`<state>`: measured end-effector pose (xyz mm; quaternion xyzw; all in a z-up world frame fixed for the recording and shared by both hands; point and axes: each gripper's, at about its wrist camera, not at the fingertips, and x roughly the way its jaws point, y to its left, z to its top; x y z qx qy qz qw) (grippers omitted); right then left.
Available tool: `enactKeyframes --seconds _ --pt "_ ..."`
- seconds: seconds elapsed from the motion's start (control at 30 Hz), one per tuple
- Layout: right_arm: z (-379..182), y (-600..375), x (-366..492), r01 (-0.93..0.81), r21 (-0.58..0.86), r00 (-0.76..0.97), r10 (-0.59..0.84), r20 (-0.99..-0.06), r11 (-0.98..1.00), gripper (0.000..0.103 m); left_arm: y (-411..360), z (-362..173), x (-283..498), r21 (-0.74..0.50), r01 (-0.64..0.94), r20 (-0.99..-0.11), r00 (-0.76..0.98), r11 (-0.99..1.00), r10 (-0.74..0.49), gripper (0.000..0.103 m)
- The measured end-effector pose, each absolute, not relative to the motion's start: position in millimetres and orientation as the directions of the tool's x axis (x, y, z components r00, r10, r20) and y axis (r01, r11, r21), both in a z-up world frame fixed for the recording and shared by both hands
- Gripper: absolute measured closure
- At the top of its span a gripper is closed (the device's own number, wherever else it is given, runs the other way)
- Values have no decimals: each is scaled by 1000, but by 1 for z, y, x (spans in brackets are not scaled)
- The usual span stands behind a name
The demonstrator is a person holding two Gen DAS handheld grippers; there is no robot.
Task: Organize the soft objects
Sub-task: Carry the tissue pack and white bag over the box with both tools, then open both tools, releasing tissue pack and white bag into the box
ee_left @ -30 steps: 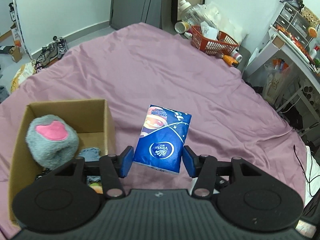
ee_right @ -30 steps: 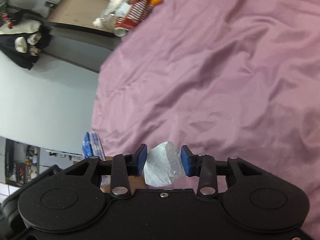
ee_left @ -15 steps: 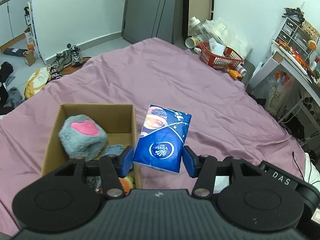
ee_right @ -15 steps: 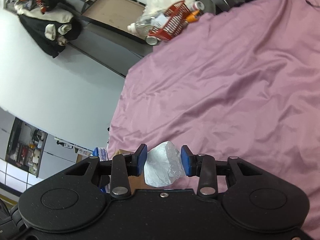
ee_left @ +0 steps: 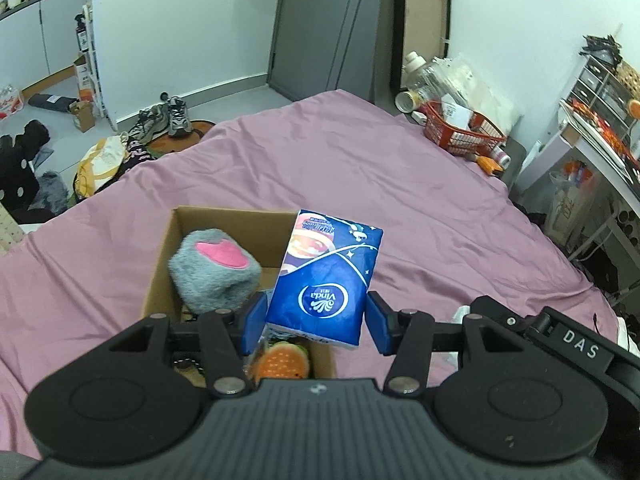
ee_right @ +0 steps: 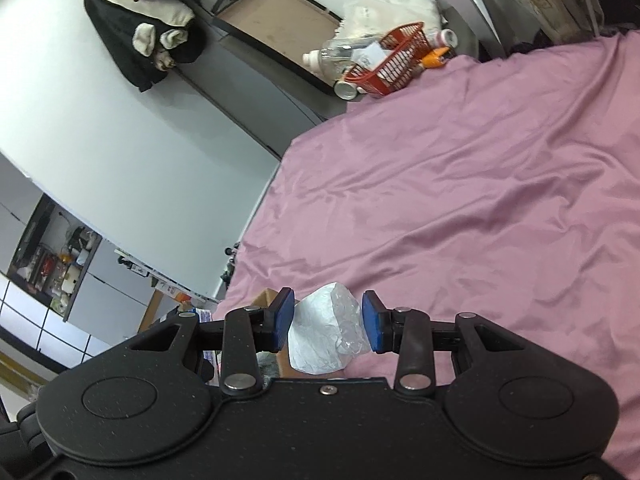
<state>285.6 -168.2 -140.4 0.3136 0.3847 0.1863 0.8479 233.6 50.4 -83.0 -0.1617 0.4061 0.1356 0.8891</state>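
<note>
**Soft goods: box part-filled, two items in hand**

Soft things are going into the cardboard box (ee_left: 160,276) on the purple bedsheet (ee_left: 400,200), as I read it. Inside already: grey paw plush (ee_left: 212,270), and an orange burger-like toy (ee_left: 282,360) low by the near wall. My left gripper (ee_left: 316,322) carries the blue Vinda tissue pack (ee_left: 326,280), pads clamped on its sides, hanging over the box's right edge. My right gripper (ee_right: 326,326) pinches a crumpled white plastic-wrapped wad (ee_right: 326,332) above the sheet, box corner just beside it. Left to do, I judge: drop both in. Rest of visible sheet bare.
</note>
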Motion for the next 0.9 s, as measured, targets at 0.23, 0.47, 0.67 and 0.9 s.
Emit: enactKeyframes --seconds 0.23,0.47,0.67,0.9 --pt "-133 -154 283 -144 678 624 598 -503 721 66 71 -81 228 -181 -405 -764 632 896 131 51" --pt "-134 -132 282 -203 681 594 642 -486 704 66 95 -89 226 -198 -436 -771 622 878 135 51" --pt "-135 -116 281 -235 670 581 655 -484 704 66 110 -102 228 -215 -446 -783 610 869 119 51" --pt "-140 -108 283 -242 662 572 655 -494 710 66 119 -114 240 -246 -425 -786 613 871 77 51"
